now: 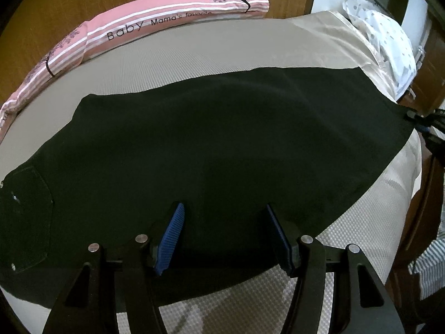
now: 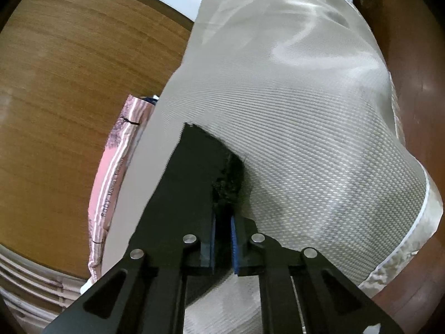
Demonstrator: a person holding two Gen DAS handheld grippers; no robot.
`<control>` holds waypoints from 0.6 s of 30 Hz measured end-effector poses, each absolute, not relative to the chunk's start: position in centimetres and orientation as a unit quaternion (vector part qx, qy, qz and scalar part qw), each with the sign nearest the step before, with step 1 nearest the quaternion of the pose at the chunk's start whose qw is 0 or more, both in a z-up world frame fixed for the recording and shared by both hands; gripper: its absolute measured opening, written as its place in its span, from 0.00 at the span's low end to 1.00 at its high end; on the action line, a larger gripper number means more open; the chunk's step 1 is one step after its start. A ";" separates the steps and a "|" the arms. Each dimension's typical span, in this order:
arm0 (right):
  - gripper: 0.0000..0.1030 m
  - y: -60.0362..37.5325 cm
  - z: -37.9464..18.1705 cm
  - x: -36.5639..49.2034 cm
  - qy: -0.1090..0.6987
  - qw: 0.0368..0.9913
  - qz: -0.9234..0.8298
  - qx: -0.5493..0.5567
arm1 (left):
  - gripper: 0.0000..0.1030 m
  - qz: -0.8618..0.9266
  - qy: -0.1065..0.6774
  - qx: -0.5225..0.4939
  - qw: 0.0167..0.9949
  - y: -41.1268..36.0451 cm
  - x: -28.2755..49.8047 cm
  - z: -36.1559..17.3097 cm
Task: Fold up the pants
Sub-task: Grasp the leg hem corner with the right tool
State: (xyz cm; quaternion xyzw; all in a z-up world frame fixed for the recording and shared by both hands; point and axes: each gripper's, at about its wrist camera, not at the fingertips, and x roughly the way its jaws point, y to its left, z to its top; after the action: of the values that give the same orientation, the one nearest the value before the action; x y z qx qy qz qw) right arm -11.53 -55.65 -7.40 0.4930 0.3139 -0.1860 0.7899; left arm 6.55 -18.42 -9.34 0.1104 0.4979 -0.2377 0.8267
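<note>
Lying flat across a beige textured mattress cover (image 1: 194, 44), black fabric pants (image 1: 208, 144) run left to right, smooth, back pocket (image 1: 26, 217) at far left, hem end at far right. Left gripper (image 1: 225, 236) hovers over the near edge, blue ribbed pads (image 1: 172, 236) spread wide, holding nothing. Right gripper (image 2: 222, 239) is clenched on the pants' hem corner (image 2: 205, 167), cloth pinched between nearly closed pads. Pink striped pillow (image 1: 155, 19) lies along the far edge.

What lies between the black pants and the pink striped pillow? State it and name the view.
Only a bare strip of the beige textured mattress cover separates the black pants from the pink pillow; the left wrist view shows this.
</note>
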 end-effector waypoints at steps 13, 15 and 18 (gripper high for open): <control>0.08 -50.8 -2.1 -6.0 0.327 0.823 -0.103 0.452 | 0.61 -0.239 0.515 0.024 0.823 -15.2 8.3 -8.3; 0.08 -49.6 -1.5 -4.8 0.331 0.828 -0.087 0.444 | 0.61 -0.229 0.515 0.019 0.826 -14.3 8.5 -8.2; 0.08 -47.6 -0.7 -3.1 0.338 0.834 -0.063 0.433 | 0.61 -0.209 0.524 0.012 0.826 -12.8 8.6 -8.4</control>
State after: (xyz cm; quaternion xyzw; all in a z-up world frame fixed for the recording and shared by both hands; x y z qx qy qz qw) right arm -3.07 -47.64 -0.73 0.4328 0.3376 -0.0628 0.8335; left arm 8.61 -12.75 -8.45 0.0123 0.5240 -0.2091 0.8255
